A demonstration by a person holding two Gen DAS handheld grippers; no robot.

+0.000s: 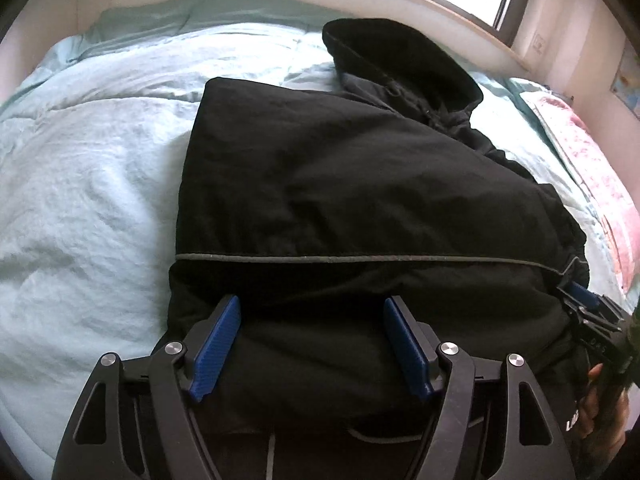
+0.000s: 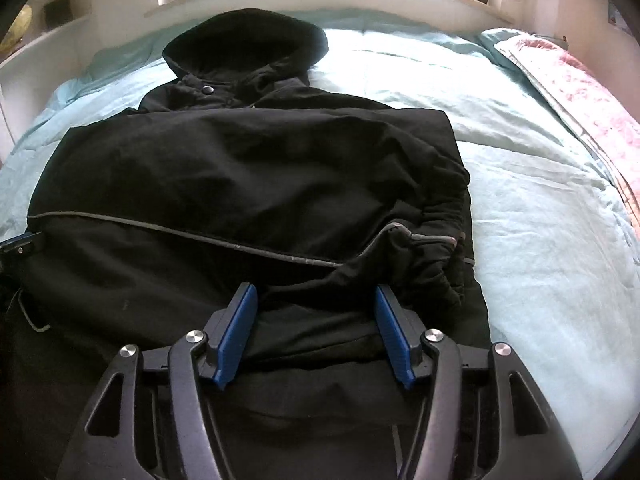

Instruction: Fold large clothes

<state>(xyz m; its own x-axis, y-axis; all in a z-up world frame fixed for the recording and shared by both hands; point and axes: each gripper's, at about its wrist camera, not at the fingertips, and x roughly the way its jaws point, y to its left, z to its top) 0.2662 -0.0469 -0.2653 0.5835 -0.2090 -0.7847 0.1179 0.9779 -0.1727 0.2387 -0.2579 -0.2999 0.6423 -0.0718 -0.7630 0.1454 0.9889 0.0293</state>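
- Pale blue bedspread stretches away to the left of the black hooded jacket.
- Left gripper hovers over the jacket's near left hem, its blue-padded fingers spread wide, grasping nothing.
- The jacket lies folded in the middle of the bed, hood pointing toward the window.
- Right gripper sits at the jacket's near right hem, fingers likewise released.
- A pink patterned pillow lies right of the jacket.
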